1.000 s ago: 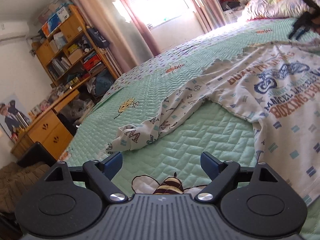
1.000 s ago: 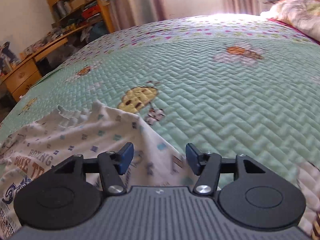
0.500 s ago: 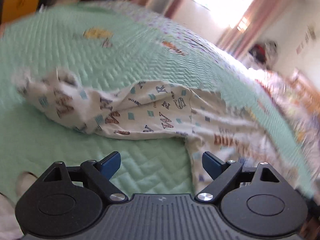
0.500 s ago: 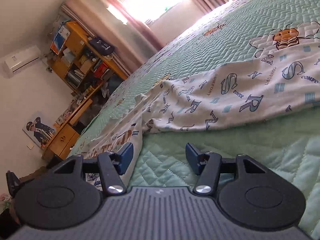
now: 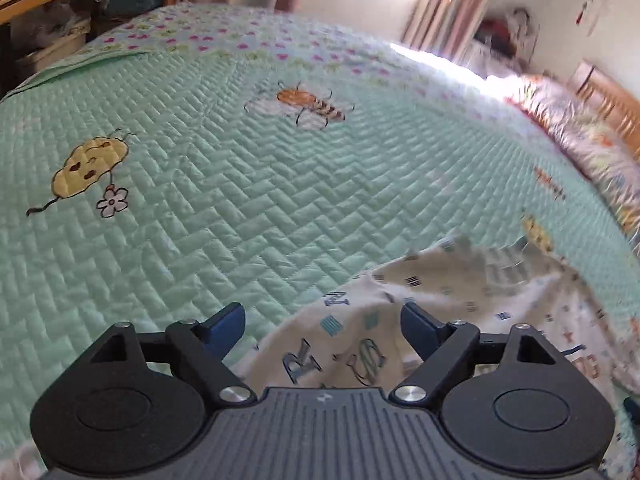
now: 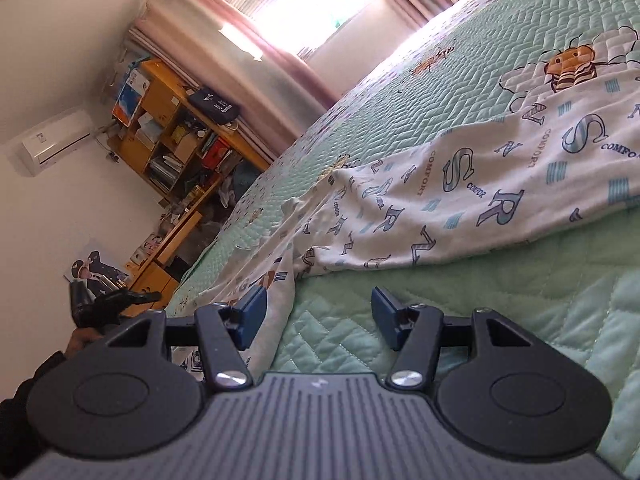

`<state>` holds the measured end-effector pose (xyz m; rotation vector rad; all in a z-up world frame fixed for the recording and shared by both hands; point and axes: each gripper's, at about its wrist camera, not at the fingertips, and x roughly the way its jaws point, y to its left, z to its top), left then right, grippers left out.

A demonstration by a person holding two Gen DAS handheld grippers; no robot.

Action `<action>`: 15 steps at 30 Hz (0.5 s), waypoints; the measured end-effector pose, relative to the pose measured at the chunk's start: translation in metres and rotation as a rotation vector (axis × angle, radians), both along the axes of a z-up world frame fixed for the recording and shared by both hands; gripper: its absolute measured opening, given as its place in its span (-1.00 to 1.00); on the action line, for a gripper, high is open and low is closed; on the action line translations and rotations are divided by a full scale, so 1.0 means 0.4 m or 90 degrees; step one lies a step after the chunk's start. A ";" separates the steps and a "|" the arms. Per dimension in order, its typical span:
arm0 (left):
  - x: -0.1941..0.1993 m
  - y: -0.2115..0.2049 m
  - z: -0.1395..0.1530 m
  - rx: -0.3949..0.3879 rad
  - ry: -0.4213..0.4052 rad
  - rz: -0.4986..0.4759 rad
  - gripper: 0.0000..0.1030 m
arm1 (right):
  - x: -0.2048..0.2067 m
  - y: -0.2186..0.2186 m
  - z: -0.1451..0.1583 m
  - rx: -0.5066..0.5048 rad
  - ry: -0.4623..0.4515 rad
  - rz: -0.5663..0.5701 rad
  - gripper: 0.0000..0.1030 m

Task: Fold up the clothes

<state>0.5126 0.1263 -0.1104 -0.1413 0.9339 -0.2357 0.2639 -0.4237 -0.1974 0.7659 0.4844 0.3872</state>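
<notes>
A white long-sleeved shirt (image 6: 500, 184) printed with letters lies spread on the green quilted bedspread (image 5: 200, 200). In the left wrist view a rumpled part of the shirt (image 5: 460, 280) lies under and ahead of my left gripper (image 5: 322, 316). Its jaws are closing, with printed cloth between them, and the blue pads stand clear of it. My right gripper (image 6: 320, 304) is open and low over the quilt. Its left pad is beside the shirt's body edge (image 6: 276, 288), and a sleeve stretches ahead to the right. A hand (image 6: 78, 340) holds the other gripper at the left.
A floral pillow (image 5: 580, 140) and wooden headboard lie at the bed's far right. A wooden shelf unit (image 6: 172, 132) and desk stand past the bed's edge by pink curtains (image 6: 248, 60). Bare quilt stretches left of the shirt.
My left gripper swung quickly across the bed, from facing the spread sleeve to hanging over a rumpled part of the shirt. My right gripper rolled and dropped low beside the shirt, then held still.
</notes>
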 end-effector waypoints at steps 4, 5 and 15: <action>0.083 -0.013 -0.046 0.041 0.042 -0.045 0.62 | 0.008 -0.002 -0.002 0.006 -0.001 0.002 0.17; 0.083 -0.011 -0.055 0.031 0.044 -0.052 0.62 | 0.008 -0.004 -0.004 0.009 -0.001 0.003 0.17; 0.108 -0.010 -0.087 -0.195 0.083 -0.090 0.18 | 0.008 -0.007 -0.008 0.016 -0.001 0.005 0.18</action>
